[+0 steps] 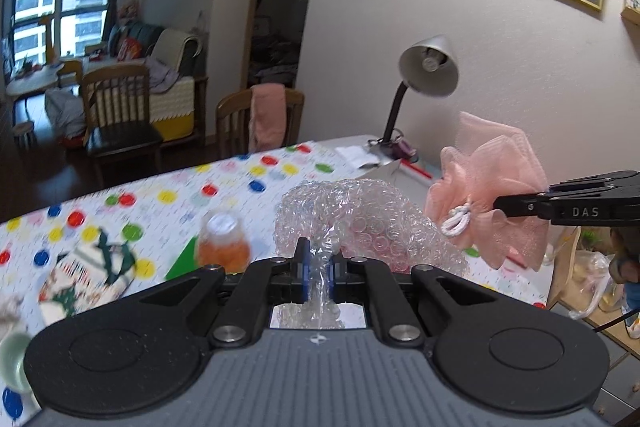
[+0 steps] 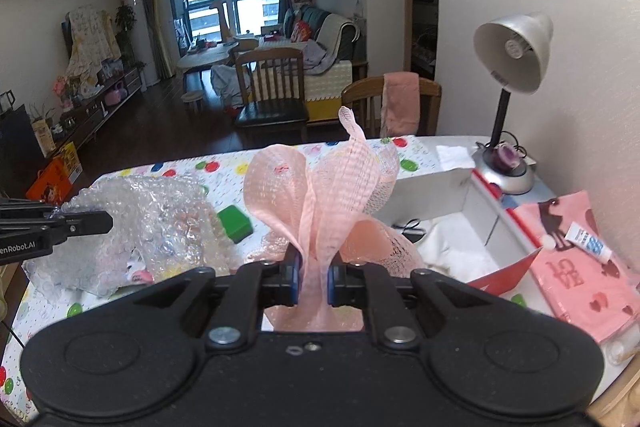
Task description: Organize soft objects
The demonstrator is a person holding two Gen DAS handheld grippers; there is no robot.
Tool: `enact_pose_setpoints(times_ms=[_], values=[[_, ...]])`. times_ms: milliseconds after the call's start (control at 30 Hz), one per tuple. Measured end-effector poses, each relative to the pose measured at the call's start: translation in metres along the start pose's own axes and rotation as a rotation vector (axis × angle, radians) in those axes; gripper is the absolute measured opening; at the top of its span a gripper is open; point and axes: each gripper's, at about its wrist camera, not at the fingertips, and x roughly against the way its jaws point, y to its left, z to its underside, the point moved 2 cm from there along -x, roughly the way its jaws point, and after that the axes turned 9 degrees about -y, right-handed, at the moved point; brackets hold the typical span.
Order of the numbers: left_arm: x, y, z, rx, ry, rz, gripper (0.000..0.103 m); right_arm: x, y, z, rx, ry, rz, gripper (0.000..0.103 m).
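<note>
Left gripper (image 1: 316, 269) fingers are clamped on crumpled bubble wrap (image 1: 360, 223), held above the counter (image 1: 168, 195); right gripper (image 2: 313, 277) fingers pinch the pink mesh pouf (image 2: 320, 195), also aloft. Transport step is in hand. Judged next: carry each to the white box (image 2: 452, 203) at two o'clock, then release.

1. "DAS" in pale letters on the right gripper (image 1: 500, 205), at three o'clock in the left wrist view.
2. "enRobot.AI", cut off, on the left gripper (image 2: 106, 221), at nine o'clock in the right wrist view.
</note>
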Motion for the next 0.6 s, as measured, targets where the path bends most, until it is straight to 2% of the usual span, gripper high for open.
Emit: enact_pose_setpoints(times_ms=[333,600], values=[[-0.06,-0.047,-0.033,-0.058,-0.006,-0.021,0.008,-0.012,-0.061,-0.012,-0.017,-0.019,0.031,0.011],[-0.124,-0.081,-0.043,-0.094,0.037,-0.057,0.008,-0.034,-0.107,-0.014,-0.025,-0.003,0.043,0.011]])
